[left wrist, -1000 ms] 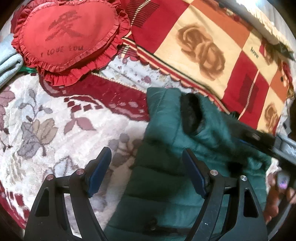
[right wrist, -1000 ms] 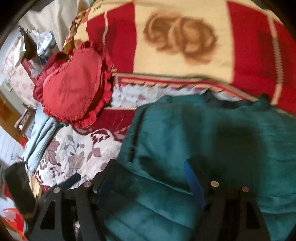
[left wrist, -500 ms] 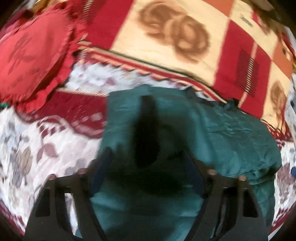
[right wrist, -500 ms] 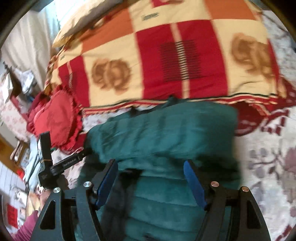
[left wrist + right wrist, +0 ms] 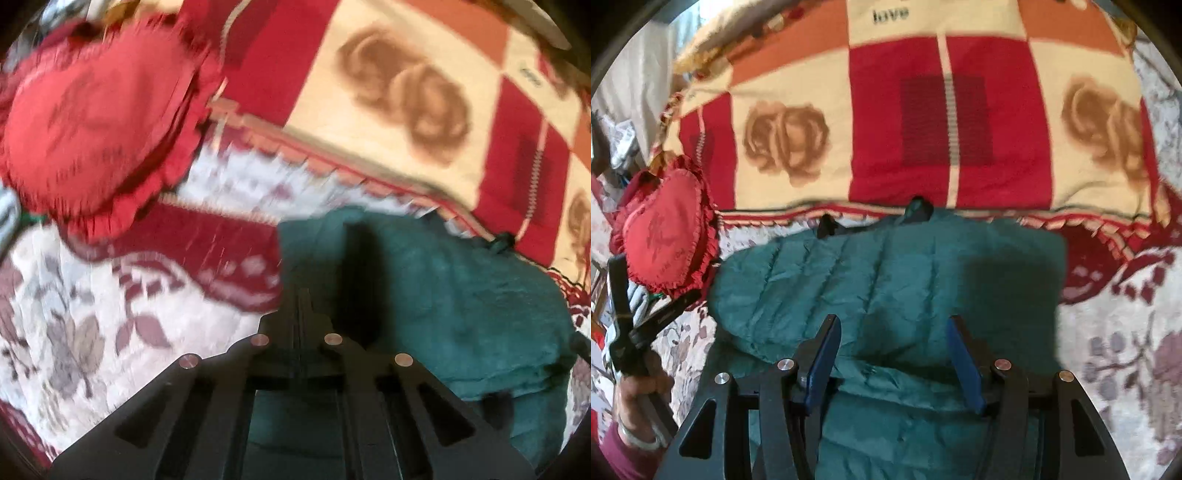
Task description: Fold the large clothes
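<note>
A dark green quilted jacket (image 5: 886, 280) lies folded over on the floral bedspread; it also shows in the left wrist view (image 5: 461, 295). My left gripper (image 5: 300, 295) is shut, with nothing visible between its closed fingers, at the jacket's left edge. My right gripper (image 5: 892, 350) is open and empty, its blue pads above the jacket's near fold. The left gripper and the hand holding it show at the left of the right wrist view (image 5: 631, 332).
A red heart-shaped ruffled cushion (image 5: 92, 122) lies to the left of the jacket, and shows in the right wrist view (image 5: 661, 240) too. A red, cream and orange rose-patterned blanket (image 5: 923, 110) lies behind the jacket. The floral bedspread (image 5: 92, 332) surrounds it.
My left gripper has shut; it was open before. The right gripper has swung right and now faces the folded jacket squarely, still open.
</note>
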{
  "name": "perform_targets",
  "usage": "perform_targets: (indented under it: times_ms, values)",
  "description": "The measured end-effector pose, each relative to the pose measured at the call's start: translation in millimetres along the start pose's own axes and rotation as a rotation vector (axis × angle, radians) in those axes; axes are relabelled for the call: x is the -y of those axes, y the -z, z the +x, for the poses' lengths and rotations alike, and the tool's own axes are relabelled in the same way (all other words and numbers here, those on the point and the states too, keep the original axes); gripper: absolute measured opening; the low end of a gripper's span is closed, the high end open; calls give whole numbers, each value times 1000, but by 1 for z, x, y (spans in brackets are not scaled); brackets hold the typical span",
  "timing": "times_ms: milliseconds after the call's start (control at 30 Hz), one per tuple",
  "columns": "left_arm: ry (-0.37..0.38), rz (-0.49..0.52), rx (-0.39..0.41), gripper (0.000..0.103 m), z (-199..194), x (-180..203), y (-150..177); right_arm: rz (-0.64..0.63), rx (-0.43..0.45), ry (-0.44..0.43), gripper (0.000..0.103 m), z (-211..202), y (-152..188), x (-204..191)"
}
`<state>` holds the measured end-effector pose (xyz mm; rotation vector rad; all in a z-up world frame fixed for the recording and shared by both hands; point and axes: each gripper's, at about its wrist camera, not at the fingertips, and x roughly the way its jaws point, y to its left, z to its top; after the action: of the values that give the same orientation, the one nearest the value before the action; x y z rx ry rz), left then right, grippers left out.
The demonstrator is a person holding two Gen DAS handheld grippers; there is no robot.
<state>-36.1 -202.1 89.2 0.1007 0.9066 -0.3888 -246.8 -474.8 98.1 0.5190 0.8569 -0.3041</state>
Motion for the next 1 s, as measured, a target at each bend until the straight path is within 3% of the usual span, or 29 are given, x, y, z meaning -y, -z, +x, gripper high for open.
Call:
perform_targets:
  times_ms: [167,300,433,467,567,667,733,867,1000]
  values:
    - [90,-50,-52,1,1,-12,11,11,-34,15,58,25,12,-2]
    - [170,-54,-89,2,-10,-5,12,32,-23,-16,58,10,14,1]
    - [271,-151,-118,2,-16,-2,10,22,1,-35,58,-11,15,0]
    - [277,-171,-127,7,-15,-1,9,18,6,-33,58,-18,16,1]
    - [341,-246,-135,50,-18,-3,7,20,7,-46,58,-31,18,6]
    - [337,-322,-73,56,-30,-13,5,22,0,-52,59,-39,22,10]
    - [344,-349,-63,70,-32,-15,4,26,-6,-57,59,-41,23,13]
    - [317,-273,-120,71,-17,2,3,46,3,-64,59,-46,24,17]
    - [232,-170,-216,71,9,31,11,62,12,-58,59,-49,22,21]
